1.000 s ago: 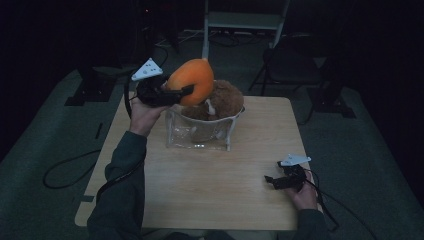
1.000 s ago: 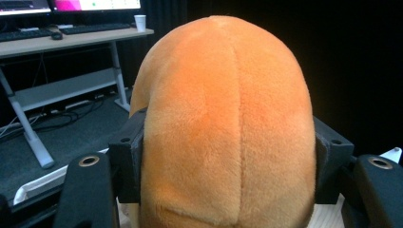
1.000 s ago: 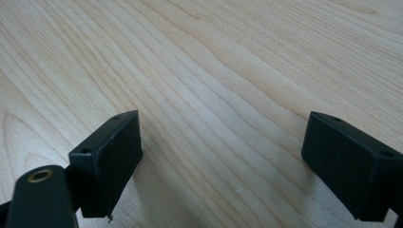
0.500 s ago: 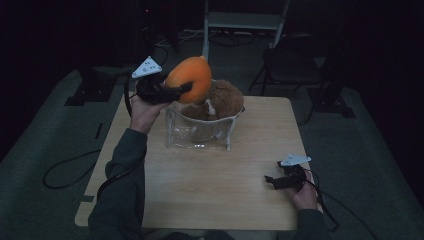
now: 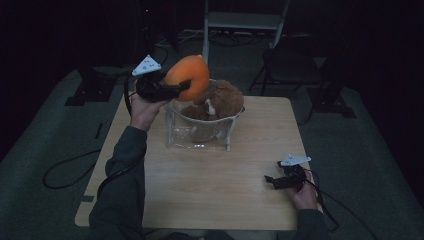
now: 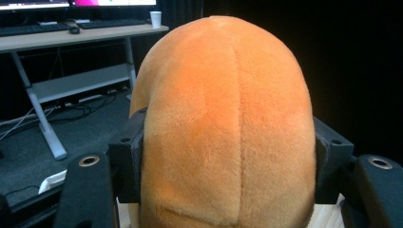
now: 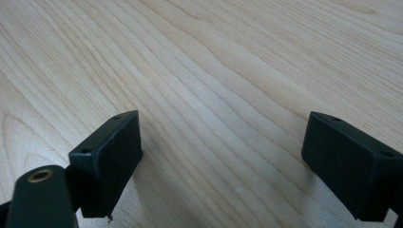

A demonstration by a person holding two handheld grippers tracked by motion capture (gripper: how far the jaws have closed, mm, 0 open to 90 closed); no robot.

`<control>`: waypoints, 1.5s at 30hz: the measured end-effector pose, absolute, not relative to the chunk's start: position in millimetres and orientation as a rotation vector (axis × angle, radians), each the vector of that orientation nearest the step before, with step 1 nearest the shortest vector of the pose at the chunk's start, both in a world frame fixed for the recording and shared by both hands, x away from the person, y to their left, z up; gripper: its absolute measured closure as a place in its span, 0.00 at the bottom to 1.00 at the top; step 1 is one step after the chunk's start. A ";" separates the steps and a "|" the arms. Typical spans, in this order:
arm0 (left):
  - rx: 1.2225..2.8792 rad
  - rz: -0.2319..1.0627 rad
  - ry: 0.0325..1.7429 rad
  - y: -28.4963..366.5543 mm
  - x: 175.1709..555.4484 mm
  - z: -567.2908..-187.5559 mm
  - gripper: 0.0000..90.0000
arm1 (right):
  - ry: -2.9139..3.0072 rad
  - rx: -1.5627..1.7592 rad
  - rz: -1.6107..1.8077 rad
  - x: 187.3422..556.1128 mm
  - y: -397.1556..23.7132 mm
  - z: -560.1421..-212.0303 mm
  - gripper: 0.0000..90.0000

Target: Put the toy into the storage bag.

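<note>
— 2 grippers: what did each hold?
— Left gripper point(image 5: 181, 88) clamped the orange plush toy point(image 5: 190, 76) above the clear container point(image 5: 200, 131); right gripper point(image 5: 272, 181) rested agape on the table point(image 5: 225, 200)

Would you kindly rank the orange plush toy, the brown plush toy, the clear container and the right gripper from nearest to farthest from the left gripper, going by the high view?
1. Orange plush toy: clamped in the left gripper.
2. Brown plush toy: just right of it, in the container.
3. Clear container: below and right; nearly tied with the brown toy.
4. Right gripper: resting at the table's near right edge.
</note>
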State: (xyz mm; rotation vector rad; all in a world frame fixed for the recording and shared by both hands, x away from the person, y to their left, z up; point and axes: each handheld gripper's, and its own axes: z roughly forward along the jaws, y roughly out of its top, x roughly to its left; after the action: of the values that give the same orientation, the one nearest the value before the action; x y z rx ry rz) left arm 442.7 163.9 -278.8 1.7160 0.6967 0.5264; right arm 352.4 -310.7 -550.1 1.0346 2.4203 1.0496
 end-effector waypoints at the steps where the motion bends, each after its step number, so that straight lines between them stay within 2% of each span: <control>1: 1.717 0.527 0.699 164.1 443.4 -279.1 0.36 | 2.420 1.035 1.049 352.4 -310.7 -550.1 0.14; 45: 1.726 0.499 0.768 165.1 462.2 -301.0 0.36 | 2.421 1.035 1.046 352.4 -310.9 -550.0 0.14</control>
State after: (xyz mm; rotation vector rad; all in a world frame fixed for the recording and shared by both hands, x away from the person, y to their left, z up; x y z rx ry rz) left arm 462.2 165.1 -301.0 1.7264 0.7685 0.4993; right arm 352.4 -310.9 -550.0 1.0349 2.4205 1.0463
